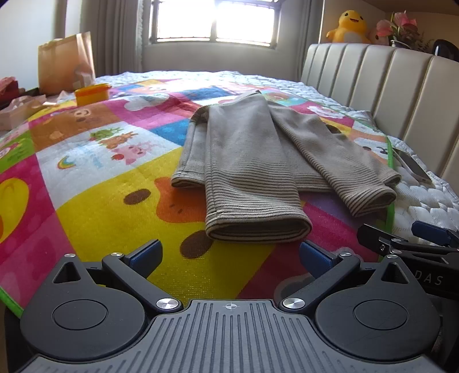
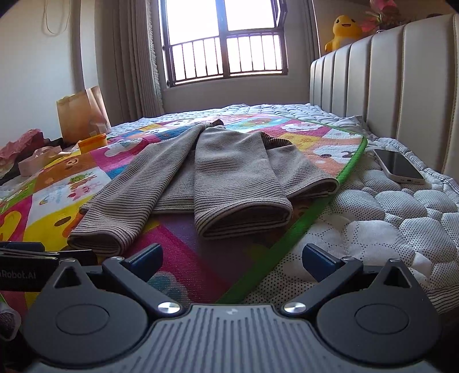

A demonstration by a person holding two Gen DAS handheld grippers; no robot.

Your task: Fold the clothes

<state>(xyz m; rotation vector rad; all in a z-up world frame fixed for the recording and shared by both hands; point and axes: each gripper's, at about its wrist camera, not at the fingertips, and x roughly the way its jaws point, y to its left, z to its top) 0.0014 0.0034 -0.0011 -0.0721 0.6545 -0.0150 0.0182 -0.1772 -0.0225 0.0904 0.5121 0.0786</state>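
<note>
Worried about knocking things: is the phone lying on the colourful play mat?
No, the phone lies on the white quilted mattress, outside the colourful play mat's green edge.

Home bedroom: quilted mattress (image 2: 373, 229), padded headboard (image 2: 401, 86) on right, curtained barred window (image 2: 223, 43) far, plush duck (image 1: 348, 27).
</note>
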